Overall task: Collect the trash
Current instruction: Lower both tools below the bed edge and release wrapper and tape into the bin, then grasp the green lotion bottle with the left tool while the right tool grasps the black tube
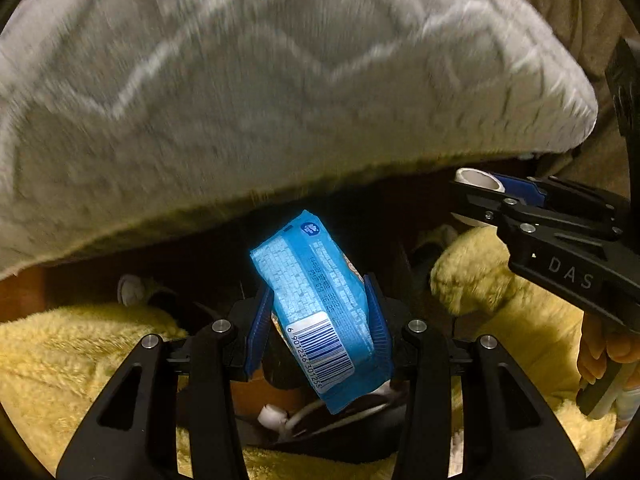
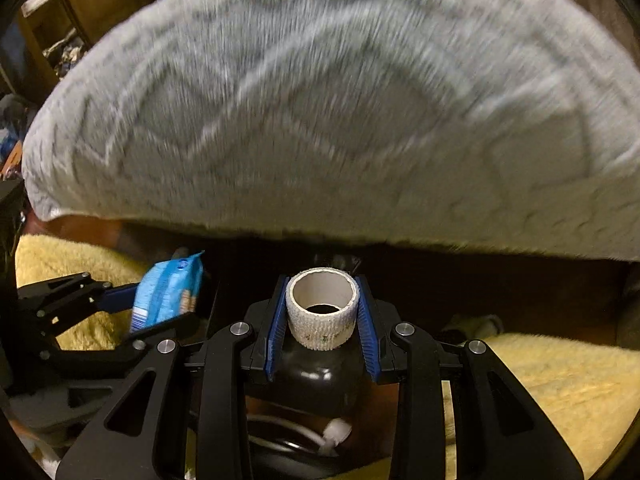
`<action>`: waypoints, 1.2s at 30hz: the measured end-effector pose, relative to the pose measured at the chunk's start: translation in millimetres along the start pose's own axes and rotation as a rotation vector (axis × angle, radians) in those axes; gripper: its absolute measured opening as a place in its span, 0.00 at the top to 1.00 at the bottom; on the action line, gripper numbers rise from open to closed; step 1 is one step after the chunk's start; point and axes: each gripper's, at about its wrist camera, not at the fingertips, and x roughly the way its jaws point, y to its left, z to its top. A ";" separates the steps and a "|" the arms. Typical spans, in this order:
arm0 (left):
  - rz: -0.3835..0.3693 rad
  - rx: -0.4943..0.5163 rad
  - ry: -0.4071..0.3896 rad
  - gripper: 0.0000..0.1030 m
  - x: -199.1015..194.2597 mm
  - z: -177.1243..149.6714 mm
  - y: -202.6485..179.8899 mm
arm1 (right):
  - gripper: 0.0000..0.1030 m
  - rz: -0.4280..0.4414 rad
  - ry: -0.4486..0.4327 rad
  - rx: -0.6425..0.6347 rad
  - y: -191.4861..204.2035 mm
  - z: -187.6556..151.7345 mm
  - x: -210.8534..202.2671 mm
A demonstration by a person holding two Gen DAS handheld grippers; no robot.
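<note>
My left gripper (image 1: 318, 312) is shut on a blue snack wrapper (image 1: 316, 304) with a barcode, held tilted between the blue pads. That wrapper (image 2: 168, 294) and the left gripper (image 2: 120, 300) also show at the left of the right wrist view. My right gripper (image 2: 322, 312) is shut on a white cardboard tube roll (image 2: 322, 308), its open end facing up. The same roll (image 1: 478, 182) in the right gripper (image 1: 504, 196) appears at the right of the left wrist view. Below both grippers lies a dark bin opening (image 2: 312, 440) with white scraps (image 1: 272, 416) inside.
A large grey cushion (image 1: 260, 92) with a diamond pattern fills the upper part of both views, just beyond the grippers. Yellow fluffy fabric (image 1: 72, 352) lies to the left and right (image 2: 552, 384). A hand (image 1: 608, 352) holds the right gripper's handle. Cluttered shelves (image 2: 60, 40) stand far left.
</note>
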 end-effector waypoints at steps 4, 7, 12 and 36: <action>-0.012 -0.006 0.048 0.57 13.7 0.8 1.1 | 0.66 0.026 0.039 0.017 -0.3 -2.3 13.8; -0.012 -0.008 0.060 0.51 17.7 2.8 2.1 | 0.66 0.026 0.047 0.018 -0.7 -2.5 19.2; -0.004 -0.011 0.055 0.37 16.3 2.9 3.5 | 0.46 0.026 0.040 0.037 -9.1 1.3 22.1; 0.203 0.020 -0.369 0.20 -133.0 140.8 24.4 | 0.18 -0.190 -0.426 0.056 -63.9 149.8 -108.3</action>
